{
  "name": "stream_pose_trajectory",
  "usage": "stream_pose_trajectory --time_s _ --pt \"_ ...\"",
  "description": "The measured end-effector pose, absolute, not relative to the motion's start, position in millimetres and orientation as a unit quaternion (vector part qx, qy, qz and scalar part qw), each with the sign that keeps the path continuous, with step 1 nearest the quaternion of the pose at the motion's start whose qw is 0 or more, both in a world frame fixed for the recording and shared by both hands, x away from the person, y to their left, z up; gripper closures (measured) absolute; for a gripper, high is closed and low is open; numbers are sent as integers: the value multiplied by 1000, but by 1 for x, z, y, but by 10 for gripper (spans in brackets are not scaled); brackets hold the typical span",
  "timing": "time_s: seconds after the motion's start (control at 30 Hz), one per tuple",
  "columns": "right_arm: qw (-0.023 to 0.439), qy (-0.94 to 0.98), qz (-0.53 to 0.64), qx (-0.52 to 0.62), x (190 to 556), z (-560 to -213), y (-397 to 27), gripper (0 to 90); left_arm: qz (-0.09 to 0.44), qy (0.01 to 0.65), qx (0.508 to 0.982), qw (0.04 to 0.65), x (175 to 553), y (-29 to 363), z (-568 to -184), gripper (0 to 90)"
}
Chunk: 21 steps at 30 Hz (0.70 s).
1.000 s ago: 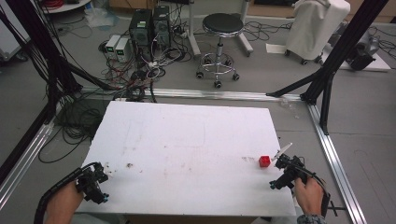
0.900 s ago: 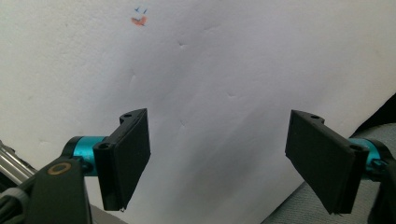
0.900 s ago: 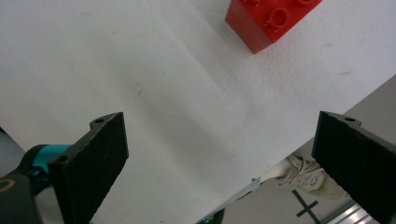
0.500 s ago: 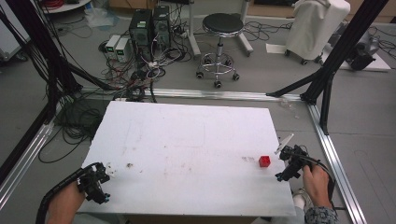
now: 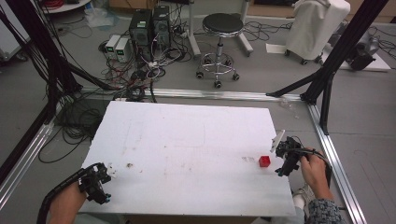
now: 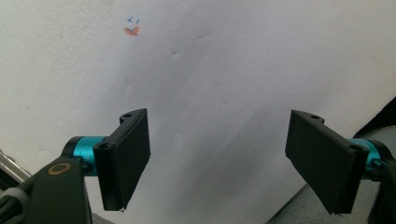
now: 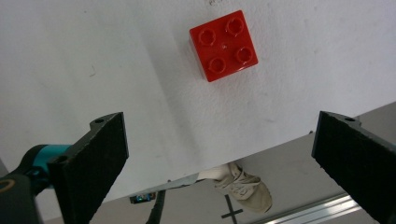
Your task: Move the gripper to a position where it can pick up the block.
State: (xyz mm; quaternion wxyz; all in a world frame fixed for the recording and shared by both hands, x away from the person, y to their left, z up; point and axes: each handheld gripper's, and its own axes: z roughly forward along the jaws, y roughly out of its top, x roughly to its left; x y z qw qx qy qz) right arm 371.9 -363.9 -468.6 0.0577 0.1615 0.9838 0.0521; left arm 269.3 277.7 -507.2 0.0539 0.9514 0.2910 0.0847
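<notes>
right hand-held gripper hangs at the table's right edge with its jaws spread wide and nothing between them, and the red four-stud toy brick sits on the table just beside it, toward the middle. in the right gripper view the brick lies ahead of the jaws, studs up, turned slightly askew to them, with bare table between it and the pads. the left hand-held gripper rests near the front left corner, also released and empty, well apart from the brick. the likely step is a reach for the brick, and the risks come from its place and angle: it lies close to the table edge, so a pad that lands on one corner first could push it sideways or spin it instead of trapping it. because the faces are not square to the pads, a closing pinch could catch it corner to corner and let it pop out. a low approach could also drag a pad on the table.
</notes>
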Motion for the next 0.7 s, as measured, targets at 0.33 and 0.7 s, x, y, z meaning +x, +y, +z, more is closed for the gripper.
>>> stream_pose_trajectory --time_s 0.33,0.7 --pt "49 992 55 103 385 -469 -361 29 87 293 951 51 269 278 -508 224" --pt "38 996 53 54 391 -472 -350 29 85 293 951 51 268 278 -507 224"
